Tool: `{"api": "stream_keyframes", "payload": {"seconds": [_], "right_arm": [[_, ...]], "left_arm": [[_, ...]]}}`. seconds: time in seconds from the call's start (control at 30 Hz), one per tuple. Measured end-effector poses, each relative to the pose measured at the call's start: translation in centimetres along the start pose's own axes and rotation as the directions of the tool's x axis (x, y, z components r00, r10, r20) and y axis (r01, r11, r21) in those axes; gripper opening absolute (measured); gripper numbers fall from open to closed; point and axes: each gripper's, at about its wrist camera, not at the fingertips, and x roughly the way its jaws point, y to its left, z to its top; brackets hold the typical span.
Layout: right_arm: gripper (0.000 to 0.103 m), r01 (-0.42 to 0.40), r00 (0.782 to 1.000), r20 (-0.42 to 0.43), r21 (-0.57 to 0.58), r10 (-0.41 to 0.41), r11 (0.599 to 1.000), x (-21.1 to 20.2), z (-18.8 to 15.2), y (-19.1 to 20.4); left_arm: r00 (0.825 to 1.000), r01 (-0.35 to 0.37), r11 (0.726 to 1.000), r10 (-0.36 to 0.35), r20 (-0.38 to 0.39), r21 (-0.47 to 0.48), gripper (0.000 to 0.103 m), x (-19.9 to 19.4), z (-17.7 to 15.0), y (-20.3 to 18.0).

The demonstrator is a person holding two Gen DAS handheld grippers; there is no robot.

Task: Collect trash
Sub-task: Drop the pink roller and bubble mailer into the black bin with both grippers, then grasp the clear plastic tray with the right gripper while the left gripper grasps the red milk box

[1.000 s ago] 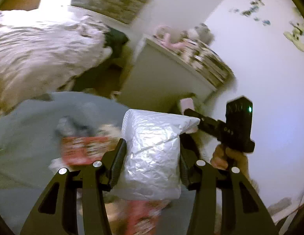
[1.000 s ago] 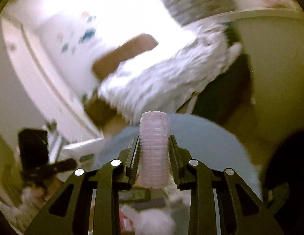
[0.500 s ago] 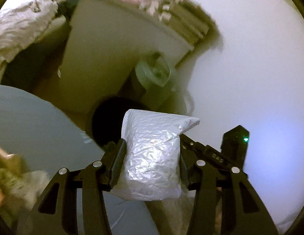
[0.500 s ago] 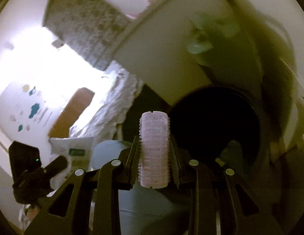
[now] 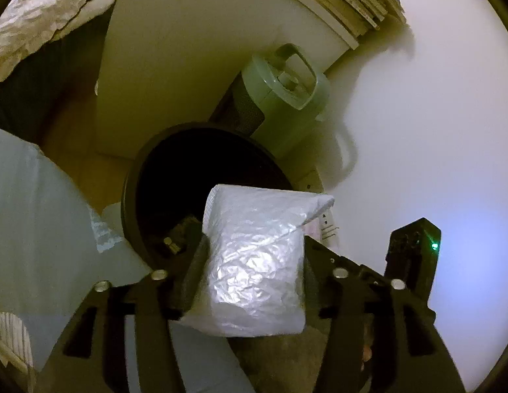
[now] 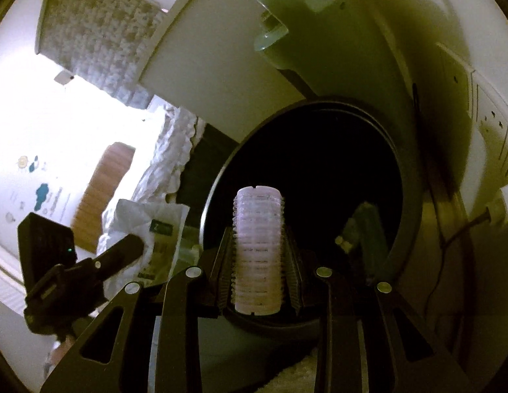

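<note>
My left gripper [image 5: 250, 258] is shut on a crumpled white plastic mailer bag [image 5: 254, 262], held just over the near rim of a round black trash bin [image 5: 133, 177]. My right gripper [image 6: 258, 255] is shut on a ribbed pale pink plastic cylinder [image 6: 258, 252], held in front of the same bin's dark opening [image 6: 319, 170]. A little trash lies inside the bin [image 6: 362, 229]. The left gripper with its bag also shows at the lower left of the right wrist view [image 6: 90, 262]; the right gripper's body shows at the right of the left wrist view [image 5: 411, 255].
A pale green appliance with a handle [image 5: 286, 88] stands behind the bin, against a white cabinet [image 5: 175, 49] and white wall [image 5: 417, 114]. A light blue rug [image 5: 34, 222] lies left of the bin. A bed with a white quilt [image 5: 41, 9] is at far left. Wall sockets [image 6: 493, 121] sit right.
Both grippers have swung away from the rug and bed toward the black bin and closed in on it. Each keeps its hold on its item.
</note>
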Motion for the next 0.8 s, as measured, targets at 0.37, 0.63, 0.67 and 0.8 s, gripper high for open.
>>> {"api": "stream_keyframes", "payload": {"seconds": [0.37,0.63,0.67,0.8], "right_arm": [[0.053,0.046,0.999,0.027,-0.029,-0.045,0.999,-0.2,-0.1,1.8],[0.062,-0.032,0.999,-0.026,-0.228,0.026,0.973,1.3,-0.4,10.8],[0.067,-0.045,0.999,-0.039,-0.251,0.036,0.967,1.7,-0.6,11.9],[0.069,-0.139,0.985,-0.148,-0.398,0.086,0.907,5.3,-1.8,19.8]], "left_arm": [[0.998,-0.01,1.0,0.009,0.06,0.023,0.081,-4.1,-0.6,-0.7],[0.98,-0.033,0.997,0.047,0.195,-0.072,0.081,-14.0,-2.7,3.0],[0.973,-0.054,0.994,0.074,0.218,-0.098,0.081,-15.8,-3.3,4.4],[0.94,-0.162,0.968,0.21,0.27,-0.191,0.081,-21.4,-5.4,10.0]]}}
